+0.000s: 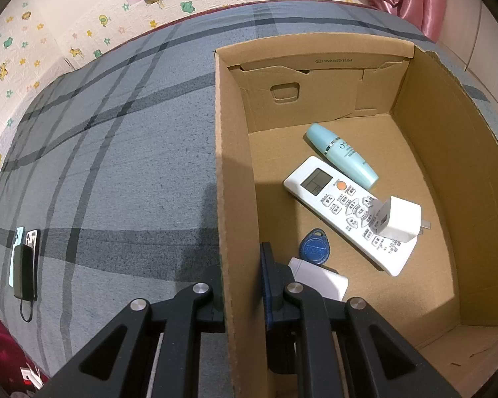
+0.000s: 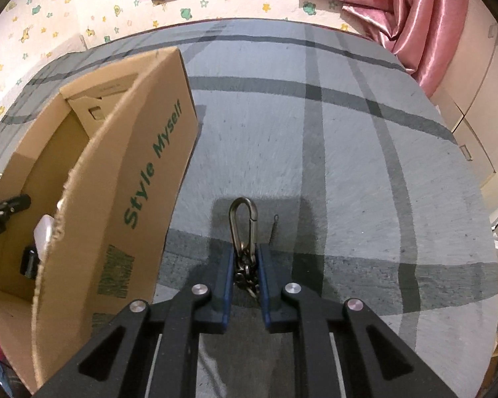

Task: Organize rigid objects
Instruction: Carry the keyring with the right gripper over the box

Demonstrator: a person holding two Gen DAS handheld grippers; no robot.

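Observation:
A brown cardboard box stands on a grey plaid bed. My left gripper is shut on the box's left wall, one finger inside and one outside. Inside lie a white remote, a light blue bottle, a white charger plug, a blue key fob and a white bottle. My right gripper is shut on a metal carabiner keychain and holds it just above the bed, right of the box.
Phones and a black power bank lie on the bed at far left. A small metal pin lies beside the carabiner. A pink curtain hangs at the back right. A wall with stickers runs behind the bed.

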